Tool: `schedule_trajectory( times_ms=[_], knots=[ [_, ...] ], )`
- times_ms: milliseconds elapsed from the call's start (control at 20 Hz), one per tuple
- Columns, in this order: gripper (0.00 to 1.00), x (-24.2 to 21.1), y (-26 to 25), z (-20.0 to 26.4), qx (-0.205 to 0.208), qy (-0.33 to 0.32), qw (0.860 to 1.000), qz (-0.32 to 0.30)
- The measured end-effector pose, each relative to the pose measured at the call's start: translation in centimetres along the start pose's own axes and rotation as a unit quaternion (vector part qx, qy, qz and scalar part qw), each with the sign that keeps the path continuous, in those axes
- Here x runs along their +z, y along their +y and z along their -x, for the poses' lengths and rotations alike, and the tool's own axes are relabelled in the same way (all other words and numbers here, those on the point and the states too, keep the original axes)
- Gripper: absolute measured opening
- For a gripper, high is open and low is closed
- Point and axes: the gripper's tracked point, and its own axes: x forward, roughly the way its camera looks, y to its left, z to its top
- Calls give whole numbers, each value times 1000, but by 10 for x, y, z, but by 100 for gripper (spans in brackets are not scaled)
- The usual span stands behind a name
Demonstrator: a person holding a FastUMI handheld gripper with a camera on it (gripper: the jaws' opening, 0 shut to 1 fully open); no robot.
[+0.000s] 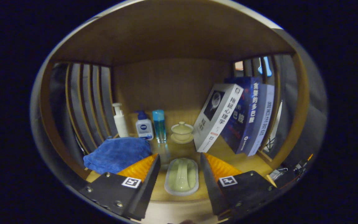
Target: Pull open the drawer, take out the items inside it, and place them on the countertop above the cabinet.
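Wooden shelving walls a light wood surface (179, 149) carrying everything. Just ahead of the hand-held gripper (180, 161), whose fingers stand apart and grip nothing, lies a pale green oblong dish (182, 176) between them. At 10 o'clock sits a folded blue cloth (117, 154); at 12 a cream lidded cup (182, 132); at 2 leaning books (235, 118).

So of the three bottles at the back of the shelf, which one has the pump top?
The white pump bottle, beside the slatted side wall. The squat white bottle has a dark blue cap; the clear blue bottle is capped. The open gripper flanks a pale green dish.
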Motion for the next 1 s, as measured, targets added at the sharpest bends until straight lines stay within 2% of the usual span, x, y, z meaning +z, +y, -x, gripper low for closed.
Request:
schedule_trajectory(
  times_ms=[100, 350, 450, 500, 700, 800, 1000],
  knots=[
    [87, 11, -2, 28, -4, -32, 999, -3],
    [91, 6, -13, 91, -33, -62, 998, 4],
    [94, -1, -7, 112, -26, -71, 997, 1],
    [99, -5, -2, 122, -19, -77, 997, -2],
    [99, -46, 0, 155, -22, -61, 998, 7],
    [99, -60, 13, 170, -6, -72, 997, 2],
    [99, -93, 15, 199, -10, -77, 997, -13]
  ],
)
